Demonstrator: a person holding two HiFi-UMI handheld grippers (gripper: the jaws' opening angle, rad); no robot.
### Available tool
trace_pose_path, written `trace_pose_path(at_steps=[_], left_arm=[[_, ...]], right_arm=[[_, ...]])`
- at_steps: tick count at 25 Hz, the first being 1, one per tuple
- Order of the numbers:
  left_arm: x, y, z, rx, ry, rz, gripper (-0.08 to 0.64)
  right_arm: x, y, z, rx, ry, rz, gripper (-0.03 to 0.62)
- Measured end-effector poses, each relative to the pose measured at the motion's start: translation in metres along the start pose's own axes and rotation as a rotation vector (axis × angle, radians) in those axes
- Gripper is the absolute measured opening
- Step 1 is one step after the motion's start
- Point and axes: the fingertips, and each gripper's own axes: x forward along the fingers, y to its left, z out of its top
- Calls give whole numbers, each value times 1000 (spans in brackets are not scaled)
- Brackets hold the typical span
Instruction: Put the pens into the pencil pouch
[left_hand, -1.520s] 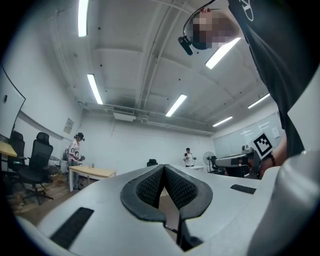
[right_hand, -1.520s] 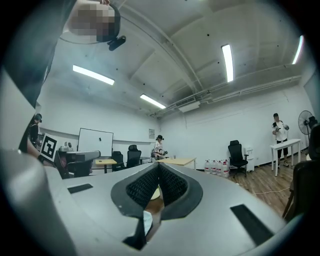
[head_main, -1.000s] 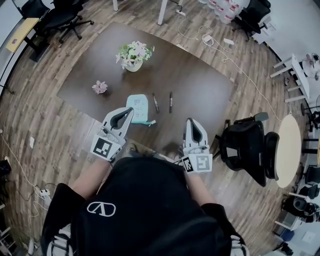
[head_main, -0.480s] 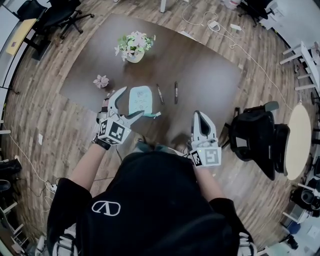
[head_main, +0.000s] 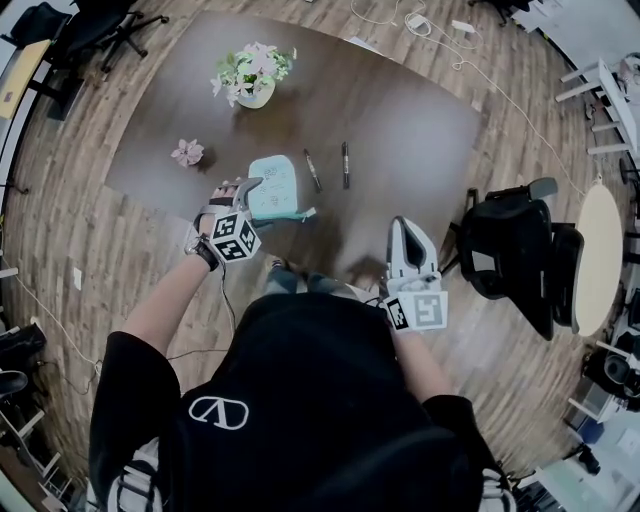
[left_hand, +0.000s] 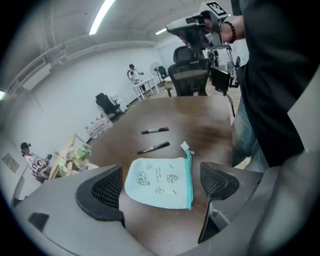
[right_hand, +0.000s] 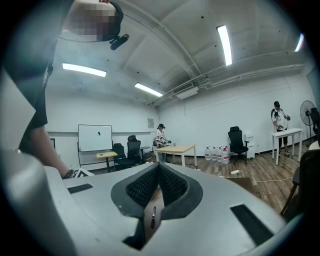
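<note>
The dark worktop (head_main: 400, 130) carries everything. The left gripper (head_main: 240, 190) has been brought down over it and its jaws have just been opening, so they now stand wide, framing but not gripping the pouch (left_hand: 161, 181), which is likely to be taken first. The right gripper (head_main: 404, 228) is held back near the worktop's edge, jaws shut and empty. The pouch lies flat, pale blue with small drawings, its zip (left_hand: 189, 175) seemingly closed; two dark pens (left_hand: 153, 147) lie just beyond it, untouched.

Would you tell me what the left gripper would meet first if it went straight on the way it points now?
Probably the pale blue pencil pouch, flat on the table. The jaws of the left gripper, just opened, frame it without touching; depth is unclear.
</note>
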Motion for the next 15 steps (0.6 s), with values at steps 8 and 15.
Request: trace_pose_path(at_steps=[8,15], left_arm=[[58,-24,-35,14,92,-118,459],[86,-41,-51,44,146,-187,457]], right_arm=[[-6,0,-16,4,43,-12,-2],[-7,3,-22,6,61,-16,-2]])
